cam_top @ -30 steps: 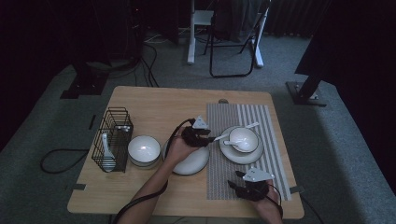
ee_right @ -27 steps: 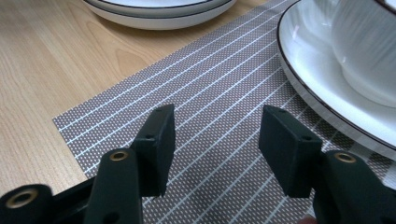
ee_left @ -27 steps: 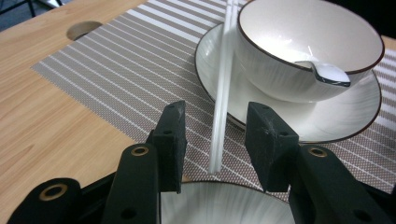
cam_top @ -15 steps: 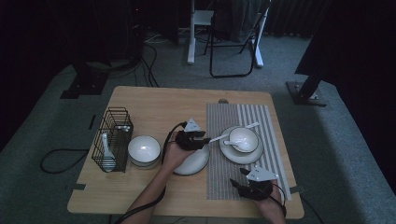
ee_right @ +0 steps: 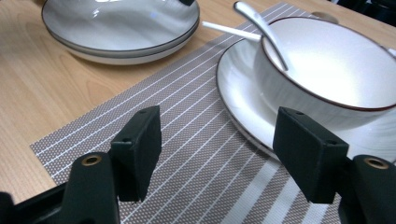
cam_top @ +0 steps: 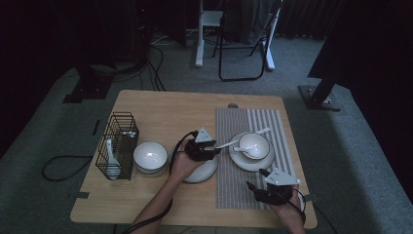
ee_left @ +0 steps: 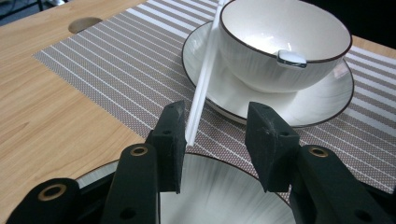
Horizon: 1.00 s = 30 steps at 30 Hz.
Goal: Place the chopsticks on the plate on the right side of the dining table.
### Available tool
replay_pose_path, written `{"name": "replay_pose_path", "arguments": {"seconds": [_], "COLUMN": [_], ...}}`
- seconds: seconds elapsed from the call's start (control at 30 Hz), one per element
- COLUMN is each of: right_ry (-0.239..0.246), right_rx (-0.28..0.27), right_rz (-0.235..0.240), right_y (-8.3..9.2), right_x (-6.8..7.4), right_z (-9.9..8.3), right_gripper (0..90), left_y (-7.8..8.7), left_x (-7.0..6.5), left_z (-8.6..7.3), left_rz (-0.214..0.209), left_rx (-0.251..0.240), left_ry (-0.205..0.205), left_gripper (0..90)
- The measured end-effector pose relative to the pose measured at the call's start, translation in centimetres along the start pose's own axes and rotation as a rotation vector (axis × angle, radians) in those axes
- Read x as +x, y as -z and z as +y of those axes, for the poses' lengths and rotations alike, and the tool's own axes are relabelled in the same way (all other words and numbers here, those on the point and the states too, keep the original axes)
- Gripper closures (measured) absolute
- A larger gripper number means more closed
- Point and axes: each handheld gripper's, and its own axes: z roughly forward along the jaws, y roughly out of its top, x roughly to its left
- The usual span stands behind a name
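Left claw [ee_left: 219,121]: two black blocky jaws, released. They stood apart over the rim of a stack of white glazed plates with a dark edge line [ee_left: 219,196]. The near end of a slim flat white stick [ee_left: 203,79] lay between them, against one jaw and clear of the other.

Right claw [ee_right: 224,135]: released, its jaws had just been opening with nothing between them. It hung over the near part of a grey-and-white striped woven placemat [ee_right: 187,154].

Item in hand, the stick: probably a chopstick or utensil handle, which of the two could not be told. It appeared light, rigid, smooth and likely slippery. It sloped up from the claw to lean on the round white ceramic bowl with a brown rim [ee_left: 280,32]. Best hold was judged to be across its flat faces near the free low end. A light squeeze would do, since a hard one might flick it sideways.

The bowl sat on a matching white saucer plate [ee_left: 327,98], glossy, heavy and breakable. A white spoon [ee_right: 261,28] rested inside it.

Pale matt wood-grain table [ee_left: 37,107] beneath.

Farther left: a second white bowl [cam_top: 150,156] and a black wire basket [cam_top: 117,146].
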Motion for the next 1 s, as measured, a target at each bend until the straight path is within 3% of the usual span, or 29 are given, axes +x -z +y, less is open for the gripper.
{"name": "replay_pose_path", "arguments": {"seconds": [0.47,0.7,1.0], "right_ry": [-0.008,0.004,0.001], "right_rx": [-0.058,-0.061,-0.064], "right_rz": [-0.060,-0.085,-0.083], "right_y": [2.0,2.6,3.0], "right_x": [-2.2,-3.4,-5.2], "right_z": [1.3,1.9,2.6], "right_gripper": [30.1,31.7,35.0], "left_y": [0.9,1.2,1.4], "left_x": [-0.6,-0.5,-0.3], "left_z": [0.2,0.0,-0.3], "left_rz": [-0.003,-0.007,-0.012], "left_rx": [-0.012,-0.021,-0.022], "left_ry": [-0.013,0.004,0.027], "left_gripper": [57.8,56.4,53.1]}}
